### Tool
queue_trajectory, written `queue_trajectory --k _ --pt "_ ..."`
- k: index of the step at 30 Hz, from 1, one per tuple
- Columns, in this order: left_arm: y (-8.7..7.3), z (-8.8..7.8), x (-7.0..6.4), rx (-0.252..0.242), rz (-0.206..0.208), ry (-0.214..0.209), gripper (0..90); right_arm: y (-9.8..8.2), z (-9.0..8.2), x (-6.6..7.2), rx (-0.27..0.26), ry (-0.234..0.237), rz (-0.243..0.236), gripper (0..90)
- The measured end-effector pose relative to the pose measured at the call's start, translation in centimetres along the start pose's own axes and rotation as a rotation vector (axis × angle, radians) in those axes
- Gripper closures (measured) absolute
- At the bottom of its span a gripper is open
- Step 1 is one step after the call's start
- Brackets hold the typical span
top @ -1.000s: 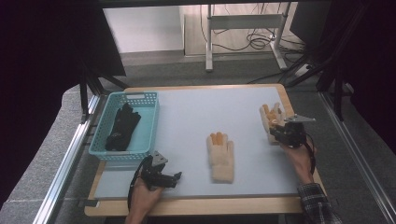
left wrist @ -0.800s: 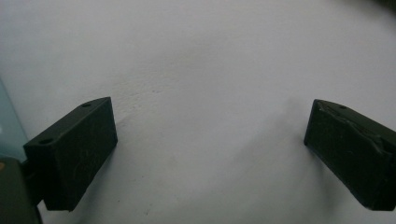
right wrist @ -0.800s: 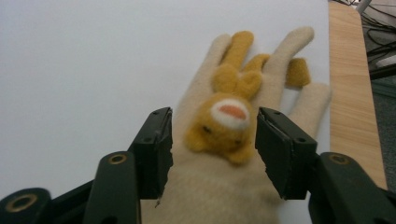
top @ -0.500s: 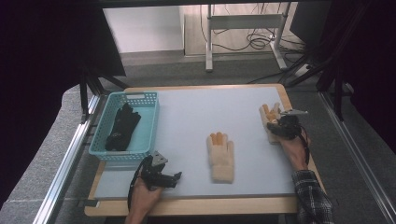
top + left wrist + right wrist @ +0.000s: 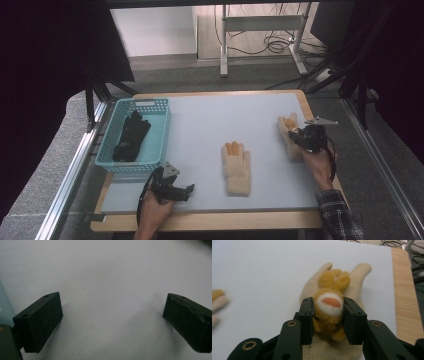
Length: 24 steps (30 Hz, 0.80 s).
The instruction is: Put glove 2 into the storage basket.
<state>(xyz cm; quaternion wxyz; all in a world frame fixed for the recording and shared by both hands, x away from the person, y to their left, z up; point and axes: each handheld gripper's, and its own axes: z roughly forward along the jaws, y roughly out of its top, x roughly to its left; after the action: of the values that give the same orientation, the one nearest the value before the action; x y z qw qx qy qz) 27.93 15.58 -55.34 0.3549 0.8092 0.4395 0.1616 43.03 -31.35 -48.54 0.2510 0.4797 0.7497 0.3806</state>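
Observation:
A beige glove (image 5: 288, 128) with orange fingertips lies at the table's right edge. It carries an orange plush animal face (image 5: 329, 305) with a white muzzle. My right gripper (image 5: 301, 139) (image 5: 328, 307) has just been closing, and its pads press on both sides of that face. A second beige glove (image 5: 236, 165) lies flat at mid-table, apart from both grippers. My left gripper (image 5: 186, 189) (image 5: 112, 315) rests near the front left of the mat, jaws wide open over bare mat with nothing between them.
A teal basket (image 5: 150, 103) stands at the left of the table with black gloves (image 5: 129, 136) inside. The grey mat (image 5: 225, 115) ends at a wooden border (image 5: 320, 165) just right of the held glove. Metal rails run along both table sides.
My right gripper reached slightly farther over the right glove, then drew back a little toward the person. The left gripper and the middle glove stayed put.

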Motion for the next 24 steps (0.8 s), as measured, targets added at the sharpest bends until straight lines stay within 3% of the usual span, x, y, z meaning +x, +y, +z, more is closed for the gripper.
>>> queue_trajectory --k 5,15,19,24 --pt "0.0 0.0 0.0 0.000 0.000 -0.001 2.9 0.7 -1.9 2.7 -0.018 0.040 -0.050 62.3" --pt "0.0 0.0 0.0 -0.002 -0.001 -0.001 2.9 1.8 -5.1 9.5 -0.033 0.186 -0.114 62.1" --pt "0.0 0.0 0.0 -0.004 -0.002 0.001 2.9 1.6 -5.6 12.6 -0.013 0.228 -0.140 62.0" --pt "0.0 0.0 0.0 -0.005 -0.002 0.001 2.9 0.6 -4.6 16.0 0.021 0.275 -0.165 61.6"
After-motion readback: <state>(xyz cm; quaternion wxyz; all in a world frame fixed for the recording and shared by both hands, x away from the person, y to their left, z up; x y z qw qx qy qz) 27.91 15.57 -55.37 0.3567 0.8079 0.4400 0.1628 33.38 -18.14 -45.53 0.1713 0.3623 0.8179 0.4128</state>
